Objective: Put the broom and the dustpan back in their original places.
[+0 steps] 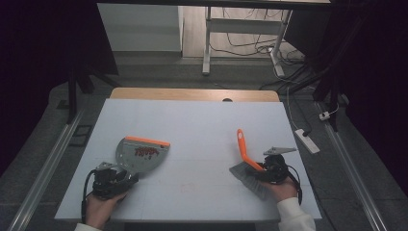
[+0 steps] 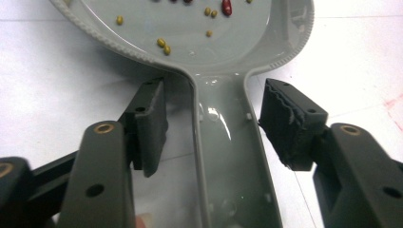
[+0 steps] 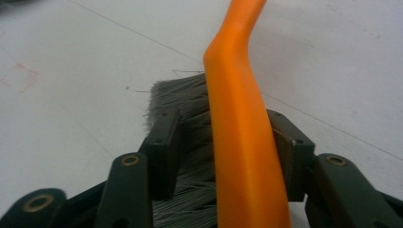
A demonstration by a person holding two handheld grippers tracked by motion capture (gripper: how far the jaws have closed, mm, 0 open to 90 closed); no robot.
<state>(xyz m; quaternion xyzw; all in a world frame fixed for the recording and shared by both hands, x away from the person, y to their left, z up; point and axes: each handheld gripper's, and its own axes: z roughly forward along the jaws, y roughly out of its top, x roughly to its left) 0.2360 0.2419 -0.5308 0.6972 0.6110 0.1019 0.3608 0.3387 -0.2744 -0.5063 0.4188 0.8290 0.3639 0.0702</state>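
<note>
- Flat white table [image 1: 192, 120]: a grey plastic dustpan with an orange front lip [image 1: 142, 154] lies at the near left, with small red and yellow beans [image 2: 164, 45] in its pan.
- Left gripper [image 2: 214, 123]: jaws spread either side of the dustpan's handle, with gaps showing at both pads.
- Right gripper [image 3: 223, 152]: jaws pinching an orange-handled hand brush with grey bristles [image 3: 237, 133] at the near right of the table, handle pointing away.
</note>
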